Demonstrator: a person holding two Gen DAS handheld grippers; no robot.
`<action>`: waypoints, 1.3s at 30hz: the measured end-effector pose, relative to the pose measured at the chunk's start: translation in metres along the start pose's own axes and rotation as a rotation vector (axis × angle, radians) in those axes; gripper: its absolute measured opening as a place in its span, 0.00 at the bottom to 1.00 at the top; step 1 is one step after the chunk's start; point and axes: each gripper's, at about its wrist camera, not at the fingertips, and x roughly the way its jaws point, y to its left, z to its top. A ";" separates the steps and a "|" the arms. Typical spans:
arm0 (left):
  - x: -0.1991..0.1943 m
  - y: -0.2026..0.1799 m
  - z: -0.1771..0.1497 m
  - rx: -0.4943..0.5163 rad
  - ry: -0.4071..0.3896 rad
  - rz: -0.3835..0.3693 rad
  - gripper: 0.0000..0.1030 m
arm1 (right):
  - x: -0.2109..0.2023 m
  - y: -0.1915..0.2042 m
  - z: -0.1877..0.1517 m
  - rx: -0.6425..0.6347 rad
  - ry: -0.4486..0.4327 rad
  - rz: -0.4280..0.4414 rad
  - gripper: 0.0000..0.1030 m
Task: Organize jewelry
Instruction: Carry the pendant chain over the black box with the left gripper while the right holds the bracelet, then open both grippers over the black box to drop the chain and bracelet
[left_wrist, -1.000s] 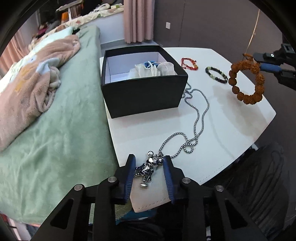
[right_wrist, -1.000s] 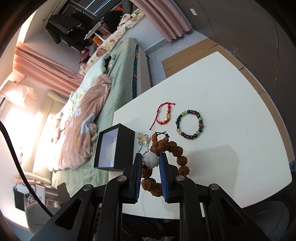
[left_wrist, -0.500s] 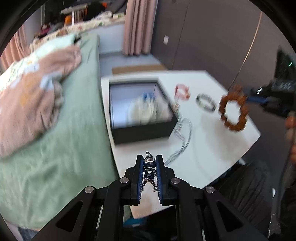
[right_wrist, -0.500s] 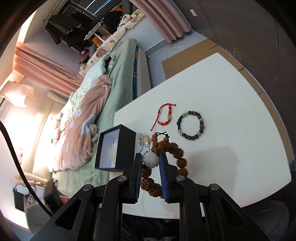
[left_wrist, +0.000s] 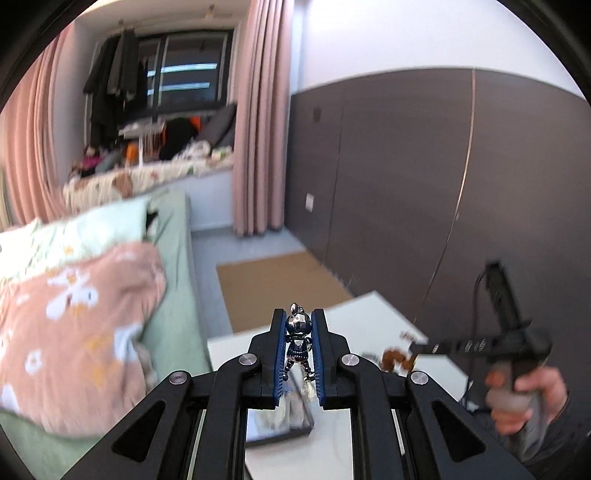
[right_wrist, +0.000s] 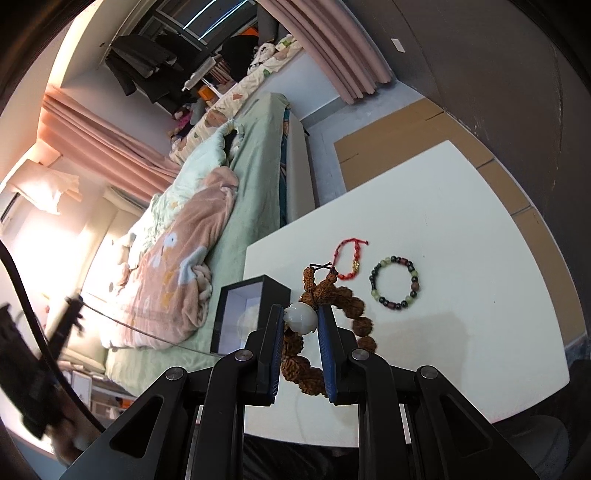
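Observation:
My left gripper (left_wrist: 299, 325) is shut on a silver bear pendant (left_wrist: 297, 339) of a chain necklace and holds it high above the black box (left_wrist: 280, 424). My right gripper (right_wrist: 300, 317) is shut on the white bead (right_wrist: 300, 319) of a brown rudraksha bracelet (right_wrist: 340, 306), which hangs above the white table (right_wrist: 461, 332). The black box (right_wrist: 243, 306) stands open at the table's left edge with white items inside. A red cord bracelet (right_wrist: 349, 258) and a dark-and-green bead bracelet (right_wrist: 394, 282) lie on the table.
A bed with green sheet (right_wrist: 243, 192) and pink blanket (right_wrist: 177, 266) runs along the table's left side. A dark wall (left_wrist: 424, 184) stands behind the table. The hand holding the right gripper (left_wrist: 517, 384) shows in the left wrist view.
My left gripper closed on the bear pendant and lifted it up, tilting the view toward the room. My right gripper stayed nearly still, holding the brown bracelet.

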 end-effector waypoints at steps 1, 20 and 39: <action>-0.003 -0.002 0.008 0.005 -0.021 -0.004 0.13 | -0.001 0.002 0.001 -0.002 -0.004 0.002 0.19; -0.031 0.000 0.068 0.036 -0.186 0.016 0.13 | -0.008 0.023 0.012 -0.039 -0.035 0.031 0.19; 0.028 0.033 0.018 -0.111 0.022 0.022 0.13 | 0.005 0.054 0.019 -0.086 -0.026 0.045 0.19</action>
